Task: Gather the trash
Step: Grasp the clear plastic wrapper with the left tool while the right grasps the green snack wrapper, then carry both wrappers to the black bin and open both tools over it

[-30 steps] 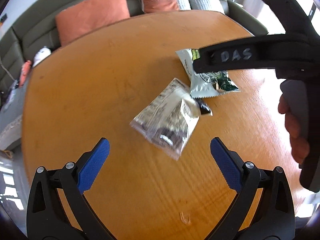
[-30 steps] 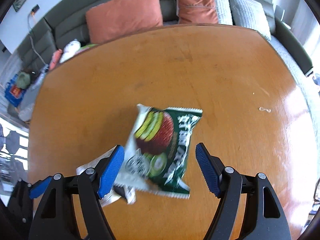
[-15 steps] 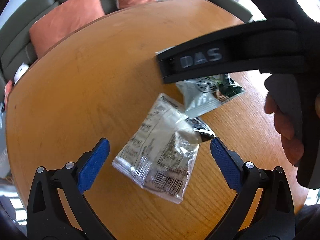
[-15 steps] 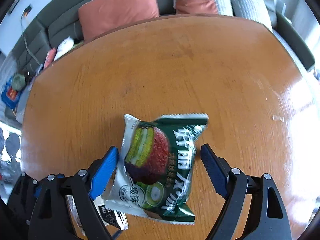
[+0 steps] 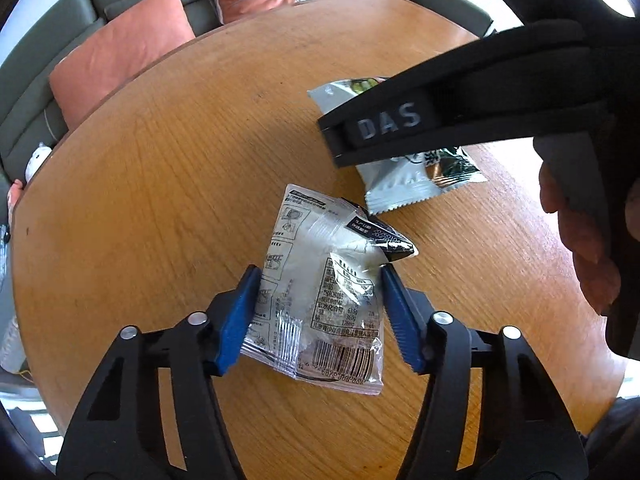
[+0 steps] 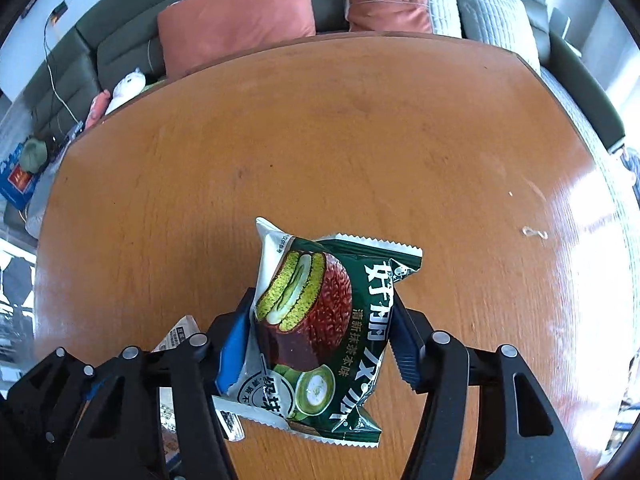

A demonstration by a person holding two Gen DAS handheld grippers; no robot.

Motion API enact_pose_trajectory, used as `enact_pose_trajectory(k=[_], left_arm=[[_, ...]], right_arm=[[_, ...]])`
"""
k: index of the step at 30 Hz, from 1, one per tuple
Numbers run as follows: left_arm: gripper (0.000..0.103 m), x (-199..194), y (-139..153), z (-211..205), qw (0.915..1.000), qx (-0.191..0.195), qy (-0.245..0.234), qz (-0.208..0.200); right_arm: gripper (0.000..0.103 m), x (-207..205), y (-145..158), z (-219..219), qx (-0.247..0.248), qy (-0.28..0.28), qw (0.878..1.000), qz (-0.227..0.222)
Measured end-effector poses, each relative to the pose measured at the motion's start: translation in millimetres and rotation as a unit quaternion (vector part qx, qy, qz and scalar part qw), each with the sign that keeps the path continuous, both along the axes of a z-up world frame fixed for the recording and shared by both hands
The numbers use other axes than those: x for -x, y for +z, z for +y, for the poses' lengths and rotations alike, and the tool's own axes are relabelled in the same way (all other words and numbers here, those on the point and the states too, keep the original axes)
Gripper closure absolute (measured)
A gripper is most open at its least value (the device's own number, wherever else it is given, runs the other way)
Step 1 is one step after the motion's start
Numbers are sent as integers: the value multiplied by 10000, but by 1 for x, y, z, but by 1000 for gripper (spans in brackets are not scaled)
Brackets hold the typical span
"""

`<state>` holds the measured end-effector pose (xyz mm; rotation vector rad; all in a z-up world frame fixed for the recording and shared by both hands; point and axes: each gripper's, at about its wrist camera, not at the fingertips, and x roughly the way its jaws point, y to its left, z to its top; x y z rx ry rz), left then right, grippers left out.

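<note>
A clear printed wrapper (image 5: 304, 240) with a barcode lies on the wooden table (image 5: 160, 200). My left gripper (image 5: 319, 276) straddles it, jaws closing, and both blue pads touch its side edges. A green and white snack packet (image 6: 320, 320) showing a cake picture sits between the pads of my right gripper (image 6: 322, 296). Those jaws are closing too and press the packet's sides. In the left wrist view the right gripper's black finger (image 5: 400, 120) covers part of the green packet (image 5: 416, 184). A hand (image 5: 580, 240) holds that gripper. The clear wrapper's corner (image 6: 180, 332) peeks out at lower left.
A grey sofa (image 6: 120, 48) with orange cushions (image 6: 236, 8) curves behind the table's far edge (image 6: 360, 40). A white soft toy (image 6: 128, 84) lies on it at left. A tiny scrap (image 6: 534, 233) sits on the table at right.
The left jaws went from wide apart to touching the clear wrapper's sides. The right jaws narrowed onto the green packet. Both wrappers now sit closer to the cameras.
</note>
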<state>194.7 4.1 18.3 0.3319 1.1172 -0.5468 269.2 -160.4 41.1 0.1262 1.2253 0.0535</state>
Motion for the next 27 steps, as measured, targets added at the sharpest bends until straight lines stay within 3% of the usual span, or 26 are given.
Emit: enact_pose_trajectory(k=[11, 22, 27], left_arm=[[50, 32, 13, 29, 9962, 637, 559, 201], [50, 85, 44, 87, 9898, 899, 1107, -62], [50, 130, 61, 121, 9847, 929, 1457, -223]], right_arm=[[41, 42, 29, 13, -334, 178, 9990, -217], [41, 98, 63, 81, -359, 875, 9947, -411], [41, 124, 77, 128, -424, 1338, 9888, -511]])
